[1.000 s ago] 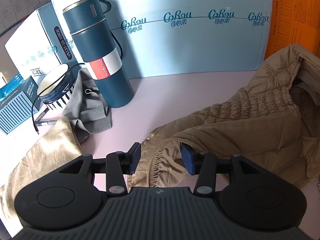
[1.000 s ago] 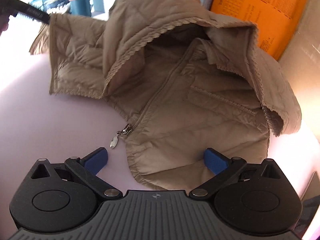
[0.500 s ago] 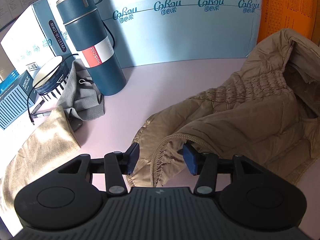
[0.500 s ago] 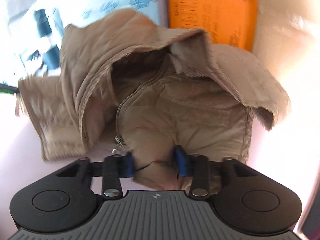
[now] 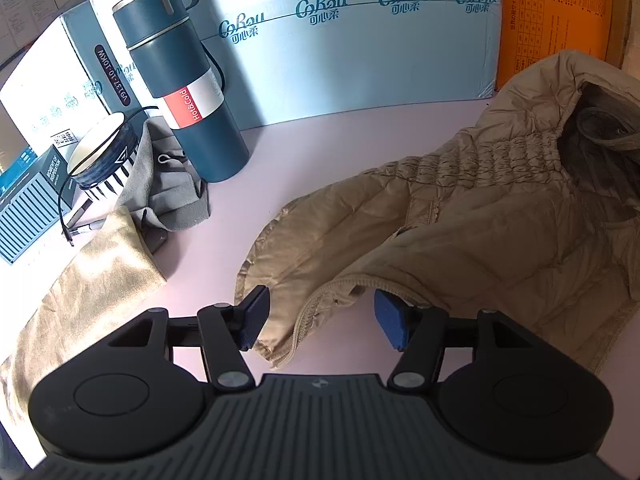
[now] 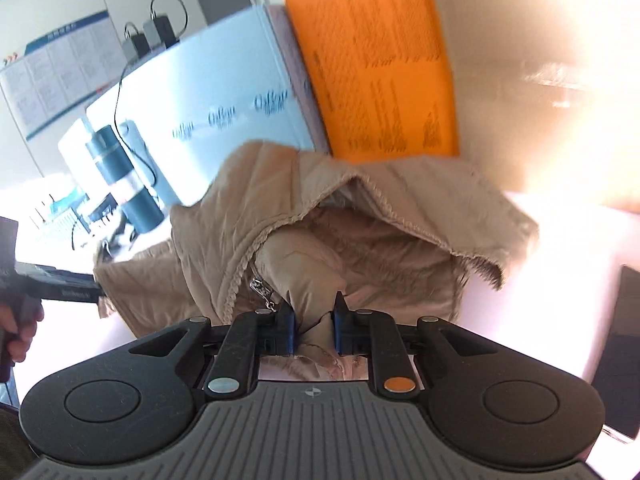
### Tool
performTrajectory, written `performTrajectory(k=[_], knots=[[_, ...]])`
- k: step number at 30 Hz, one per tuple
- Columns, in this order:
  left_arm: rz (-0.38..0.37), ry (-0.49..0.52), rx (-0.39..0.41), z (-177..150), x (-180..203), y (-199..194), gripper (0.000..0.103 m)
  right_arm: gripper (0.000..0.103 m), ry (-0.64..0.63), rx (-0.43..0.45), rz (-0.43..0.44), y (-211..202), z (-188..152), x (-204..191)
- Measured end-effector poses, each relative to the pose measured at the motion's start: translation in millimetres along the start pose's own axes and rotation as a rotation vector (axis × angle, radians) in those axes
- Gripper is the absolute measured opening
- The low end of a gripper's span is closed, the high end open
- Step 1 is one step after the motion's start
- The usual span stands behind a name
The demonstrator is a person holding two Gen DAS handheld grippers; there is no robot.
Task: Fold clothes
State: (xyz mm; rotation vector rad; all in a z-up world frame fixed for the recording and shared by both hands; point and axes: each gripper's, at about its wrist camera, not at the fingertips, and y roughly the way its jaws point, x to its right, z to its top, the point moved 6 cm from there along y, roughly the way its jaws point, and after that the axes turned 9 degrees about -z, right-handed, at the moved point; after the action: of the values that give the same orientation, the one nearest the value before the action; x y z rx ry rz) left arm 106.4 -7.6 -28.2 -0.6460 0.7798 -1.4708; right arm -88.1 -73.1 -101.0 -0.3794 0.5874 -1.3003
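Note:
A tan quilted hooded jacket (image 5: 460,220) lies crumpled on the pink table (image 5: 312,168). My left gripper (image 5: 320,318) is open, its blue pads on either side of the jacket's sleeve cuff without pinching it. My right gripper (image 6: 314,328) is shut on a fold of the jacket's front hem (image 6: 316,280) beside the zipper pull (image 6: 260,288), holding it lifted. The hood (image 6: 400,188) drapes over behind it. The left gripper also shows in the right wrist view (image 6: 52,284), at the jacket's left edge.
A dark blue thermos (image 5: 184,84) stands at the back left beside a bowl (image 5: 100,152), a grey cloth (image 5: 168,188) and a beige cloth (image 5: 88,280). Light blue boxes (image 5: 360,40) and an orange box (image 5: 556,12) line the back edge.
My left gripper has opened off the sleeve cuff. My right gripper closed on the jacket's front hem and lifted it, tilting upward.

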Motion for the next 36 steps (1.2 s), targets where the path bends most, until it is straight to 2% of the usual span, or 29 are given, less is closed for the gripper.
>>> performTrajectory(k=[4,8,11,12,14,15,16,17,19,22,24,26,27,29,32,36], knots=[[-0.018,0.014,0.001,-3,6,-3,0.056,0.015,0.007,0.021,-0.040,-29,-2,10],[-0.028,0.042,0.013,-4,11,-9,0.056,0.015,0.024,0.009,-0.120,-37,-17,22],[-0.031,0.053,0.010,-8,13,-12,0.059,0.015,0.061,0.032,-0.253,-43,-20,36],[-0.033,0.054,0.006,-9,13,-12,0.060,0.020,0.093,0.033,-0.319,-45,-22,45],[-0.036,0.058,0.000,-12,13,-12,0.062,0.046,0.162,0.023,-0.454,-47,-28,63],[-0.035,0.060,-0.002,-13,14,-12,0.064,0.046,0.182,0.012,-0.487,-47,-31,68],[-0.035,0.059,-0.005,-14,14,-11,0.065,0.048,0.182,-0.009,-0.477,-47,-34,68],[-0.034,0.057,-0.007,-14,14,-11,0.067,0.059,0.170,-0.061,-0.444,-43,-38,64],[-0.038,0.052,-0.013,-15,15,-9,0.068,0.073,0.130,-0.192,-0.364,-32,-52,51],[-0.041,0.063,-0.019,-16,19,-8,0.068,0.074,0.069,-0.324,-0.216,-18,-76,24],[-0.041,0.074,-0.024,-17,21,-8,0.069,0.075,0.072,-0.361,-0.112,-13,-85,8],[-0.041,0.081,-0.032,-19,22,-7,0.070,0.087,0.123,-0.364,-0.003,-10,-89,-4],[-0.040,0.083,-0.033,-19,22,-7,0.070,0.089,0.159,-0.366,0.052,-7,-90,-9],[-0.036,0.085,-0.034,-19,21,-7,0.070,0.089,0.216,-0.350,0.106,-6,-89,-14],[-0.021,0.076,-0.034,-19,18,-8,0.076,0.089,0.328,-0.291,0.083,-13,-84,1],[-0.013,0.069,-0.045,-20,16,-5,0.077,0.094,0.612,-0.168,0.017,-33,-84,47]])
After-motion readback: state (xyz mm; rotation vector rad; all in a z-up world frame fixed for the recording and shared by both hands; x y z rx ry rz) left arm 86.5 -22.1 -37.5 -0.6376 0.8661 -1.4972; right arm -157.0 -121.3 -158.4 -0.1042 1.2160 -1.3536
